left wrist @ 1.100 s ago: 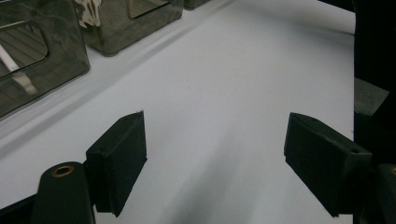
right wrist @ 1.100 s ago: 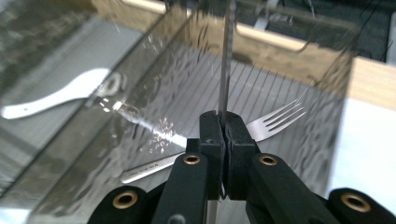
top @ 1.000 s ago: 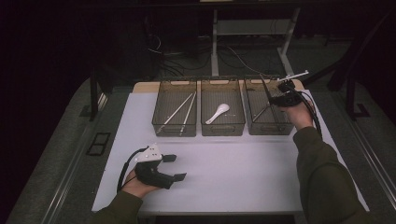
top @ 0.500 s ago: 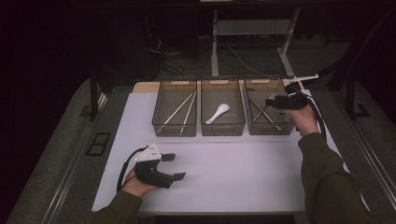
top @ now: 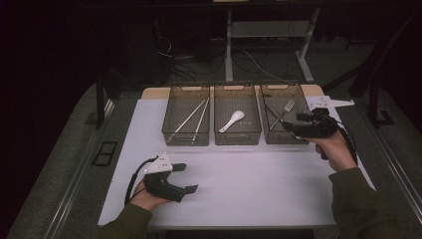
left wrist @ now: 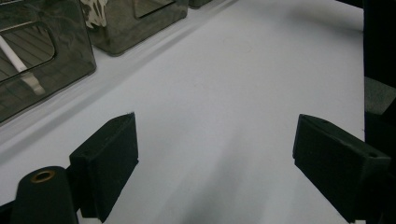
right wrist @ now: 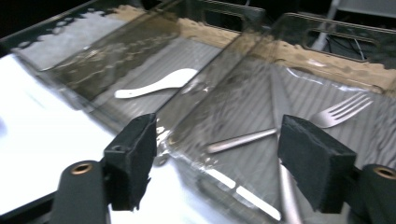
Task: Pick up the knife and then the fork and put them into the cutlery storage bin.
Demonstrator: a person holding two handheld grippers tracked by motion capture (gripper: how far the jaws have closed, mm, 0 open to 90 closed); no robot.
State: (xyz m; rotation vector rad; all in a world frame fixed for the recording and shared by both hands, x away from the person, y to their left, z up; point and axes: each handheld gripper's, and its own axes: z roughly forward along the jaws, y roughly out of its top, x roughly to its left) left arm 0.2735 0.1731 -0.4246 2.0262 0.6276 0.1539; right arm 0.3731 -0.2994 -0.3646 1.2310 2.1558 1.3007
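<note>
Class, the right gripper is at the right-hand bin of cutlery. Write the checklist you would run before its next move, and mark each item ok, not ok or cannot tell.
1. Right gripper empty: ok; its jaws have just been opening and nothing is between them.
2. Fork inside the right bin: ok, lying flat.
3. Knife in the same bin: ok, crossing the fork's handle.
4. Spoon alone in the middle bin: ok.
5. Chopsticks in the left bin: ok.
6. Left gripper open, resting on the table: ok.
</note>
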